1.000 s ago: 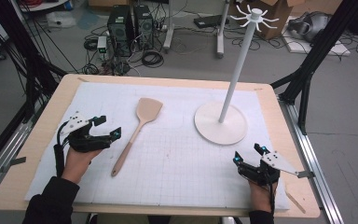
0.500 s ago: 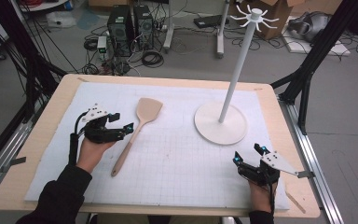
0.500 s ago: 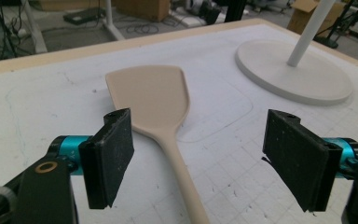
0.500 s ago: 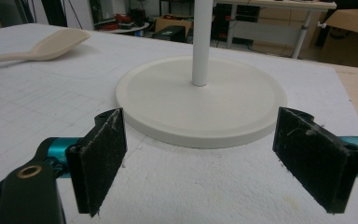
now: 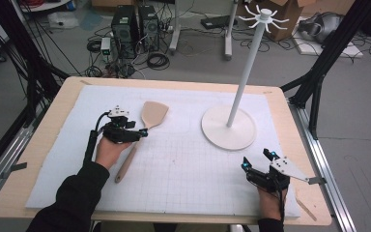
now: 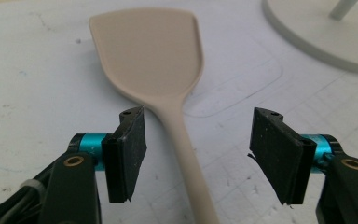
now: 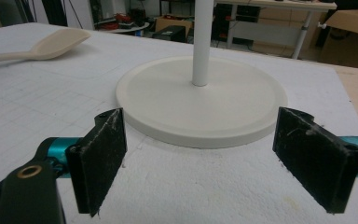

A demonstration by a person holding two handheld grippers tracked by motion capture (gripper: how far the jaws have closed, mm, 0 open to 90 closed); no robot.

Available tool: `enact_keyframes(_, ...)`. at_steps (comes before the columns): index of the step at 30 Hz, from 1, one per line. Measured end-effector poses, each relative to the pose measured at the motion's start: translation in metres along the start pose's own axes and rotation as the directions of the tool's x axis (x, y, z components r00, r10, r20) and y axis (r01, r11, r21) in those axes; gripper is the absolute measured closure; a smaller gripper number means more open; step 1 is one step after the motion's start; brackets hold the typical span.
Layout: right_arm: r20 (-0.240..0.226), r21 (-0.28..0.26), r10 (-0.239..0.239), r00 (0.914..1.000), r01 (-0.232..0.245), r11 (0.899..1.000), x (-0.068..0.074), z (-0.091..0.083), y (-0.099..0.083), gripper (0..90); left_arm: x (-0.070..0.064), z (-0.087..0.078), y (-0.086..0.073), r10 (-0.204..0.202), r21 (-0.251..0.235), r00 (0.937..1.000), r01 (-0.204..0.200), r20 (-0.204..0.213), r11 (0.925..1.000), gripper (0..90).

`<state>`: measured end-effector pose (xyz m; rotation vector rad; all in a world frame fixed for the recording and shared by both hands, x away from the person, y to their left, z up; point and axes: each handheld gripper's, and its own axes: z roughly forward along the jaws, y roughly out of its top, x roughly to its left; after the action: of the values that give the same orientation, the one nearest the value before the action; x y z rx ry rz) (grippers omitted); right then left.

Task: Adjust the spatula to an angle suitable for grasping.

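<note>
Above the spatula [image 6: 168, 70] handle, left hand-held gripper [image 6: 198, 154] gapes wide.

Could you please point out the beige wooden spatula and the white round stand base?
beige wooden spatula [image 6: 149, 51], left gripper view, on its flat blade.
white round stand base [image 7: 233, 105], right gripper view, on its top surface.

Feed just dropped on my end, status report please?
Left gripper open, jaws astride the spatula neck. Right gripper open, resting near the stand. Nothing blocking.
</note>
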<state>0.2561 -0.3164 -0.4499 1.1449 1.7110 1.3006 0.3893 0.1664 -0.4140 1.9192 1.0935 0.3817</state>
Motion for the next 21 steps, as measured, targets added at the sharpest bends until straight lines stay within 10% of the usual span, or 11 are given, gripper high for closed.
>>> enact_keyframes(5, 0.000, -0.001, -0.002, 1.0000, 0.002, 1.000, 0.000, 0.000, 0.000, 16.4, 0.004, 0.012, -0.005, -0.010, 0.101, 0.9997, 0.012, -0.023, 0.9948, 45.0)
enact_keyframes(21, -0.002, -0.003, 0.008, 1.0000, -0.008, 1.000, 0.001, -0.001, 0.000, 16.6, -0.005, 0.025, -0.003, 0.042, 0.190, 0.9965, -0.027, -0.072, 0.9814, 53.7)
